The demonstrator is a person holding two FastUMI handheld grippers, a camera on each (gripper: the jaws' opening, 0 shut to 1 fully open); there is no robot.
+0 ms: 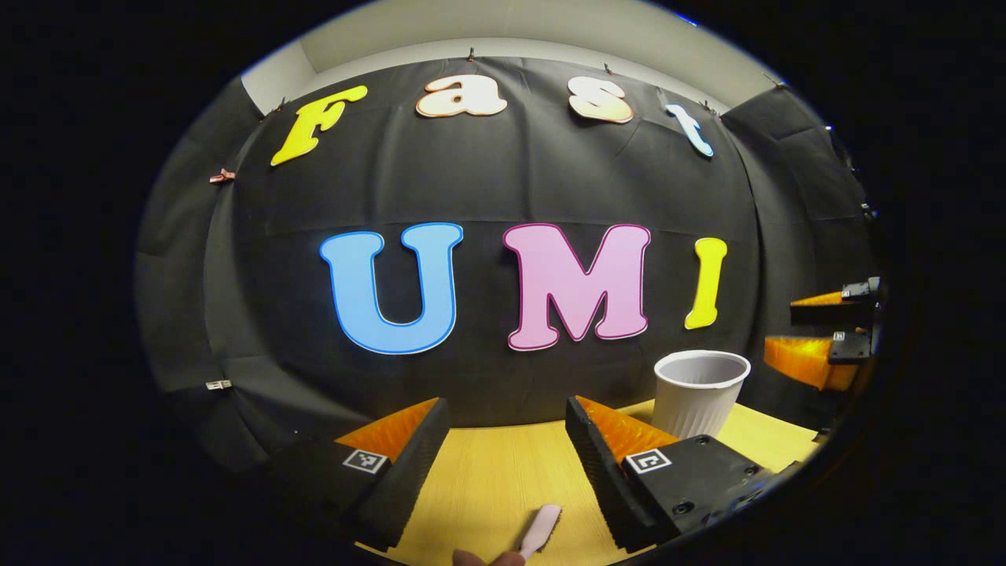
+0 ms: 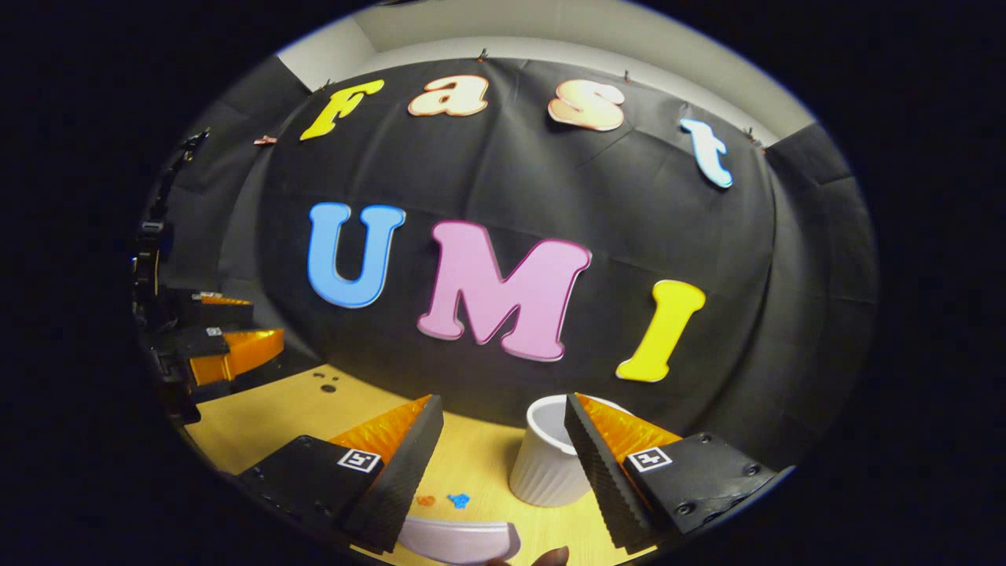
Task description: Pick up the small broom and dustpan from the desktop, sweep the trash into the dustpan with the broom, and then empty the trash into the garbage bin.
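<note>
Right gripper view: 1 bin (image 2: 546,472), 2 scraps (image 2: 442,500).

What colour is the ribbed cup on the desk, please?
The cup is white with vertical ribs, clearest in the left gripper view.

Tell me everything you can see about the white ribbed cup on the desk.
The white ribbed cup is plastic-looking, with vertical ridges down its wall and a rolled rim. It stands upright and open-mouthed on the yellow wooden desktop, near the black cloth wall. Its inside looks empty as far as can be seen. Nothing touches it.
</note>
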